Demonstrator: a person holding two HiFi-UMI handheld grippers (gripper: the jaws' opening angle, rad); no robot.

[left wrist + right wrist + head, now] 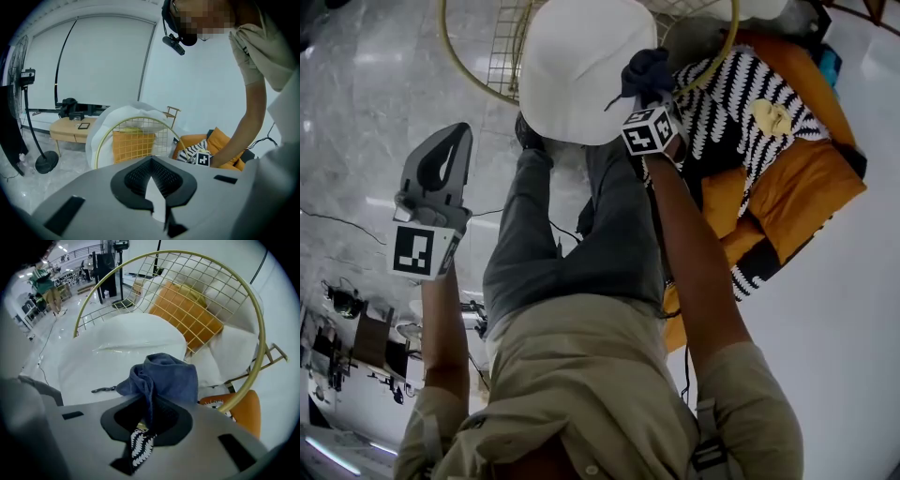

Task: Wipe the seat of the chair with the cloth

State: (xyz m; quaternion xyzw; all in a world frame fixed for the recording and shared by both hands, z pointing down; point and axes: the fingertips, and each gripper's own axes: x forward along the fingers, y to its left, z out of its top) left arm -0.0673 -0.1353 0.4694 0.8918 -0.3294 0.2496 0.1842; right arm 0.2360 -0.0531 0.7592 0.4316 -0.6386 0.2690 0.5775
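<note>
Your right tongs [149,404] are clamped on the dark blue cloth [165,377], which bunches above the jaws at the right edge of the white seat [117,355]. Your left tongs [459,136] hang well apart from the chair over the grey marble floor [366,103], jaws pressed together on nothing. The glossy seat is ringed on its far side by a gold wire back [220,282], with an orange cushion [187,310] behind it. An orange sofa [811,173] crowds the right; open floor lies left.
</note>
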